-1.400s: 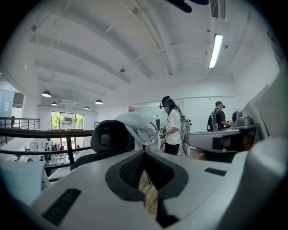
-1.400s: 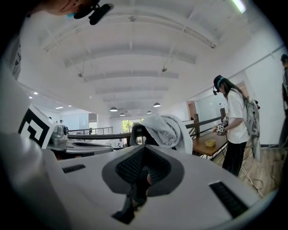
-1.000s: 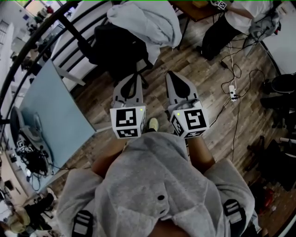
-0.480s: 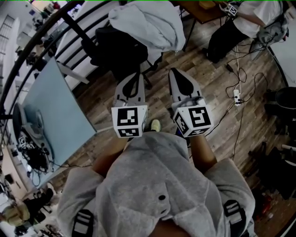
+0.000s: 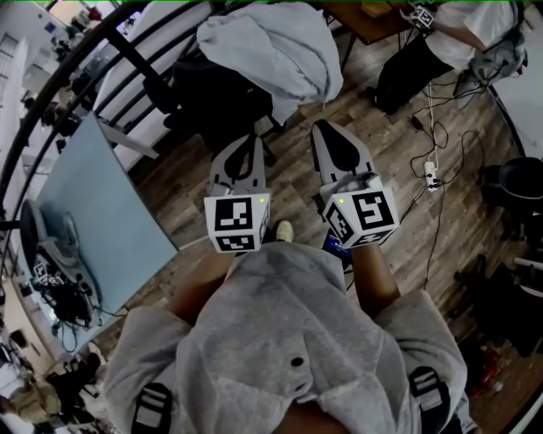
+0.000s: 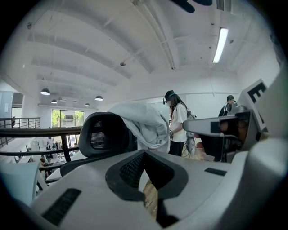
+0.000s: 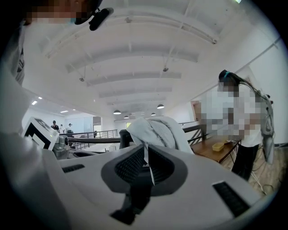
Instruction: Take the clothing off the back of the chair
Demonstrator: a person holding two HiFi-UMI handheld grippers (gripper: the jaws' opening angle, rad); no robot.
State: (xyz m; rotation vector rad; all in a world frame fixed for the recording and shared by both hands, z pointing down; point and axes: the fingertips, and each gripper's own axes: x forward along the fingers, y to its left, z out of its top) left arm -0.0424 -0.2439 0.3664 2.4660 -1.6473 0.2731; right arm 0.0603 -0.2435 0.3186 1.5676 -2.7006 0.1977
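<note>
Two grippers held out side by side over the wooden floor, both aimed at the chair ahead.

Left gripper: fingers closed tip to tip, nothing between them. Only a sliver of floor shows through the slot behind the tips.

Right gripper: fingers likewise closed and empty.

Clothing: pale grey garment, draped in a loose heap over the top of the black chair's back, one fold hanging down the side nearer the right gripper. Both grippers are short of it, not touching; bare floor lies between tips and chair.

Surroundings: dark railing runs behind the chair. Light blue panel to the left. Second person in a white top stands at a wooden worktop, upper right. Power strip and loose cables on the floor at right.
</note>
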